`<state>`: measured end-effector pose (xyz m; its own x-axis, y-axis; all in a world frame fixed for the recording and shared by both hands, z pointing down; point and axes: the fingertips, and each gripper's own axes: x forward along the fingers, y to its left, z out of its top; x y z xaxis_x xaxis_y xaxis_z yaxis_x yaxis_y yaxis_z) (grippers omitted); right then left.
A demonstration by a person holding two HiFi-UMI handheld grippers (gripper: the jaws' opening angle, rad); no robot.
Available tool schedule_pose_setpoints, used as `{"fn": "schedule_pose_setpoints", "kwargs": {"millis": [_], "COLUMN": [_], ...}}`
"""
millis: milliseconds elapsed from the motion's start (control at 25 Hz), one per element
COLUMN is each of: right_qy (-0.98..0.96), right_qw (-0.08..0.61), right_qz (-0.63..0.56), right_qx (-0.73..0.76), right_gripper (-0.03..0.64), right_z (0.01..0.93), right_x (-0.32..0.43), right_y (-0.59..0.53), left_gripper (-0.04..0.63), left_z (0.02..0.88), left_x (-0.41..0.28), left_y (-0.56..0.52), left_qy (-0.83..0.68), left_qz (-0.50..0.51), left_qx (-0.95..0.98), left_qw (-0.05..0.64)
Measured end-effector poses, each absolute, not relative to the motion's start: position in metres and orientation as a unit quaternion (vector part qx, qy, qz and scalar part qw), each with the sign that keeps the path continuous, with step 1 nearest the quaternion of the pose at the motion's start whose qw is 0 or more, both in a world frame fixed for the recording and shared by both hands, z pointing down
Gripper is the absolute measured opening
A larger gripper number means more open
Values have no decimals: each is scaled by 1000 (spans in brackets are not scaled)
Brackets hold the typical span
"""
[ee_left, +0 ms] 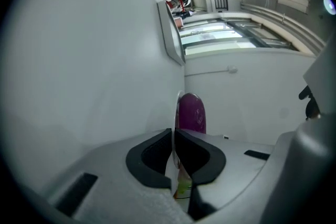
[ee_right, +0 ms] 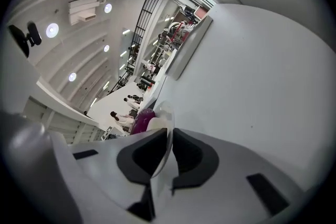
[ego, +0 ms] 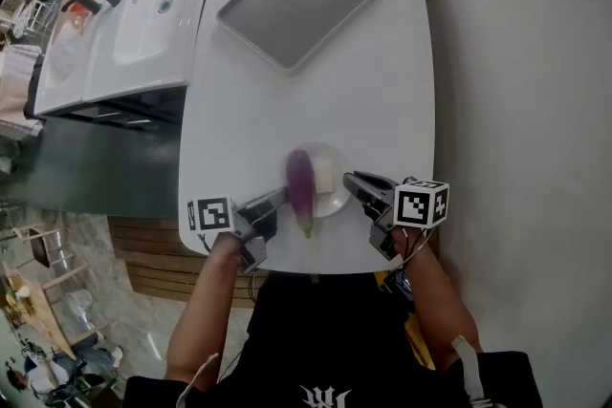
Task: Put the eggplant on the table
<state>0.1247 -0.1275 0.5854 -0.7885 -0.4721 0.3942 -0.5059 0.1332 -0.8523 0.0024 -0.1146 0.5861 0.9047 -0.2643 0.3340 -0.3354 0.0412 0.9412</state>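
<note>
While plate (ego: 337,158) bears eggplant (ego: 300,183), left gripper (ee_left: 173,136) and right gripper (ee_right: 170,136) seemingly clamp its rim.

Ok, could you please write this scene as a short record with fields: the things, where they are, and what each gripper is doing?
eggplant: purple, lying on the plate, beside a pale block
plate: clear, at the near edge of the table; cannot tell if it rests on it
left gripper: shut on the plate's left rim
right gripper: shut on the plate's right rim
tray: grey, at the far end of the table
sink: white, left of the table
task state: eggplant not yet on the table itself
</note>
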Motion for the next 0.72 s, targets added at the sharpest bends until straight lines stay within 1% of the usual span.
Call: {"fn": "schedule_pose_setpoints", "kwargs": {"millis": [320, 720], "right_qy": [-721, -725], "right_qw": [68, 186], "right_qz": [595, 552], "right_qx": [348, 367], "right_gripper": [32, 35], "right_z": [609, 619], "right_x": [127, 126], "right_y": [-122, -117], "left_gripper": [21, 58], "left_z": [609, 617], "left_x": [4, 0], "left_y": [-107, -102], "left_qy": [-255, -285], "left_qz": [122, 300], "left_qx": [710, 753], "left_qw": [645, 511]}}
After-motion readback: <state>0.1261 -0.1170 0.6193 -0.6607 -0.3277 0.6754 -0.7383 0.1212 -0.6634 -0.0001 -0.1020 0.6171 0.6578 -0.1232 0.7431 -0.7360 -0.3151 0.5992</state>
